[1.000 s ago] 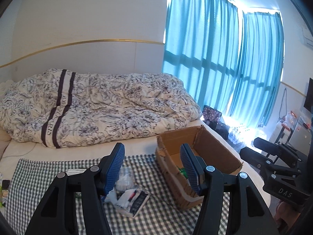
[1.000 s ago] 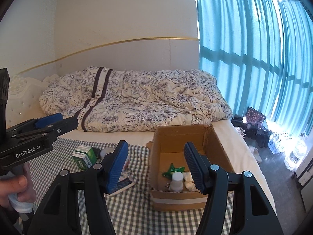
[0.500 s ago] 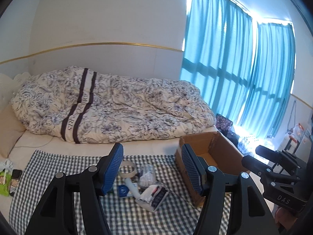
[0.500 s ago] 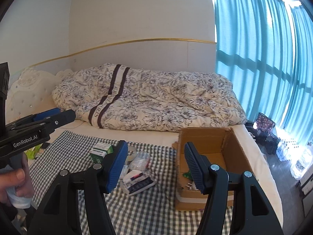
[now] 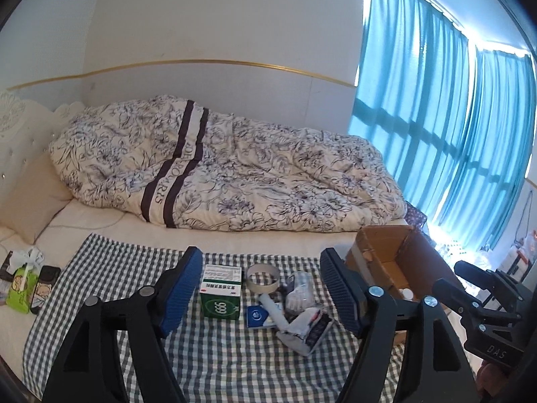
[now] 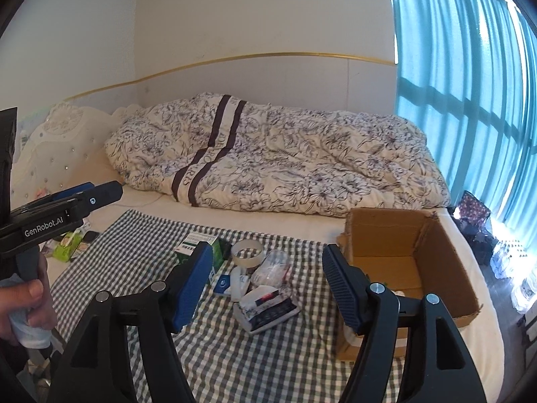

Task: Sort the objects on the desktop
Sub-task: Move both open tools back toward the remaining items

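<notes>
Green medicine box (image 5: 221, 297) upright on checked cloth (image 5: 134, 268) — both grippers (image 5: 261, 288) (image 6: 268, 282) wide, empty.

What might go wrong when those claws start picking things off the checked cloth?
The pile is tight: the tape roll, the green box and the clear bag lie close together, so an open left claw could nudge a neighbour. The calculator lies partly under a white wrapper, which may slide off when lifted. The cardboard box sits near the bed's edge; a bump might push it off.
</notes>
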Action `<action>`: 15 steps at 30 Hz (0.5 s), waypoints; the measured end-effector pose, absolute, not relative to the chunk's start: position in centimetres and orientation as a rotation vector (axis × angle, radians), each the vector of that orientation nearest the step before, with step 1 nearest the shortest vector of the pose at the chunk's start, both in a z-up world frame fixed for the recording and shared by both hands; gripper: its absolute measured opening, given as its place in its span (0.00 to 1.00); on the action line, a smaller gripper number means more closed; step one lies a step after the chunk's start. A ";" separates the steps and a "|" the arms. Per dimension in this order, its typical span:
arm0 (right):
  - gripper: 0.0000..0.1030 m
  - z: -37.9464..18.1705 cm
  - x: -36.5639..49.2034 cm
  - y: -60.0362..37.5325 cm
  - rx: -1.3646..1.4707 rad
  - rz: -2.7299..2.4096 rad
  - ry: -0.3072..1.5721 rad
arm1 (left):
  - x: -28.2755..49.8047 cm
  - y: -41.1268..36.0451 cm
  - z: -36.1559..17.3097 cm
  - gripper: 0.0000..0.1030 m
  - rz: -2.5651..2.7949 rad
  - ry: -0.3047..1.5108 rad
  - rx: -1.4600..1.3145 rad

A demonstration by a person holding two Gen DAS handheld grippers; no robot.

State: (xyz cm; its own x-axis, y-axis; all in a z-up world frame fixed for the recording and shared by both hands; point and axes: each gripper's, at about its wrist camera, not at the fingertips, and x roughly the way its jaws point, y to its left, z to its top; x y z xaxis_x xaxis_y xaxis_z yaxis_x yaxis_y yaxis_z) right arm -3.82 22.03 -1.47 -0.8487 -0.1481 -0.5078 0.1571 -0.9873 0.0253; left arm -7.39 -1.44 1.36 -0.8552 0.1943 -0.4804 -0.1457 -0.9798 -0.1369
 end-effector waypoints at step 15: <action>0.78 -5.6 -7.0 20.4 0.881 -2.840 0.023 | -10.4 -3.1 -2.8 0.89 2.865 -0.162 -0.864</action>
State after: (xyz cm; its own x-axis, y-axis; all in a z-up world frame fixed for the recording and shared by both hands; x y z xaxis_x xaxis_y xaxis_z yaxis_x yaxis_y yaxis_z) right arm -7.00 20.35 -5.57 -0.8117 -0.1553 -0.5631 0.1643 -0.9858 0.0350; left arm -10.43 -3.05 -2.77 -0.8241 0.1691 -0.5407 -0.1070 -0.9837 -0.1447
